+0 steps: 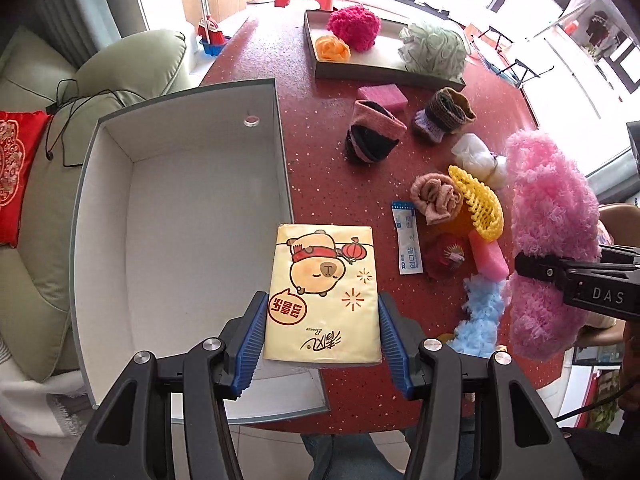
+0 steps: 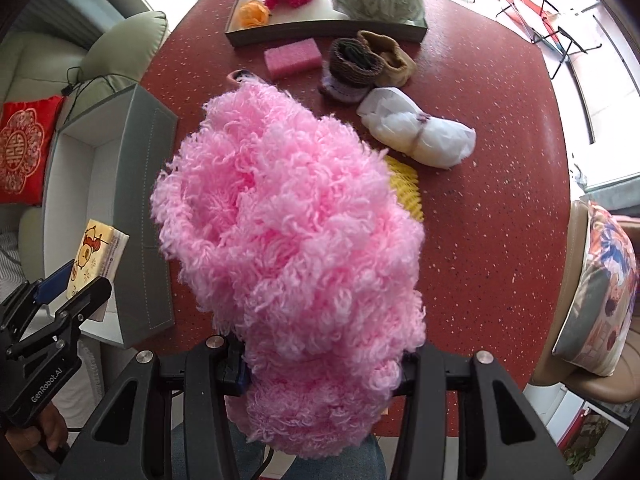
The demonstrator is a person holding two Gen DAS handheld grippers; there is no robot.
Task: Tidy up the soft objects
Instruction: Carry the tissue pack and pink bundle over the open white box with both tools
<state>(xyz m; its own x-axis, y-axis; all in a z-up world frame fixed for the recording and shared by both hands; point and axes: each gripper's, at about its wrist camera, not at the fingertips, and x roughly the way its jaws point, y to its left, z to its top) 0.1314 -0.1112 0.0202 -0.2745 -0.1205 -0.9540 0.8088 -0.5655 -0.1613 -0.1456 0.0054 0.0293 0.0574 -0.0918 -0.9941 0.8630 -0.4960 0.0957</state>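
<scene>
My left gripper (image 1: 322, 332) is shut on a yellow cartoon tissue pack (image 1: 324, 288) and holds it over the right wall of the open grey box (image 1: 180, 184), which looks empty inside. The pack also shows in the right wrist view (image 2: 96, 258). My right gripper (image 2: 320, 364) is shut on a big fluffy pink yarn bundle (image 2: 288, 240) held above the red table (image 2: 480, 200); the bundle hides its fingertips. The bundle also shows in the left wrist view (image 1: 552, 240), at the right.
A grey tray (image 1: 360, 68) at the back holds magenta, orange and green soft items. Loose on the table: pink sponge (image 1: 382, 94), rolled socks (image 1: 372, 132), white bundle (image 2: 416, 132), yellow foam net (image 1: 478, 202), pink cloth roll (image 1: 436, 198), blue yarn (image 1: 482, 316). A sofa lies to the left.
</scene>
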